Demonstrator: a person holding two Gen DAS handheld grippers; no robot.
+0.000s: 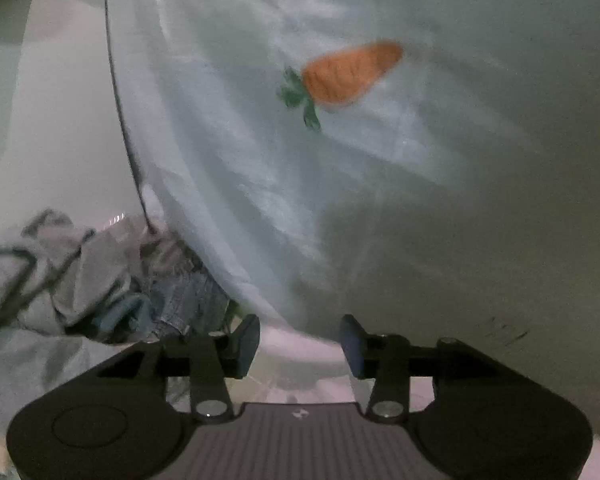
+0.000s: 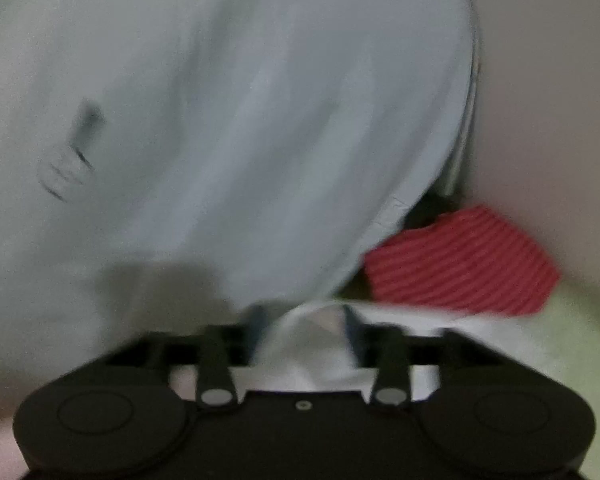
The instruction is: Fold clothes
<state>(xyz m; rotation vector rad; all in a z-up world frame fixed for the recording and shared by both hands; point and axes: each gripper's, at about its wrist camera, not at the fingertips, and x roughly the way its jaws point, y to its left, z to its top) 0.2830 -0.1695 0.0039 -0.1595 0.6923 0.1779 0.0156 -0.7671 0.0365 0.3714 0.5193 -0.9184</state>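
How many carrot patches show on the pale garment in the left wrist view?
1. The carrot patch sits on the pale garment, above the open left gripper. Folds may hide others.

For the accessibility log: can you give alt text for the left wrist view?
A pale garment with an orange carrot patch fills the blurred view, just ahead of the open, empty left tongs. A crumpled pile of clothes lies lower left.

A pale surface carries a red striped garment and crumpled clothes.
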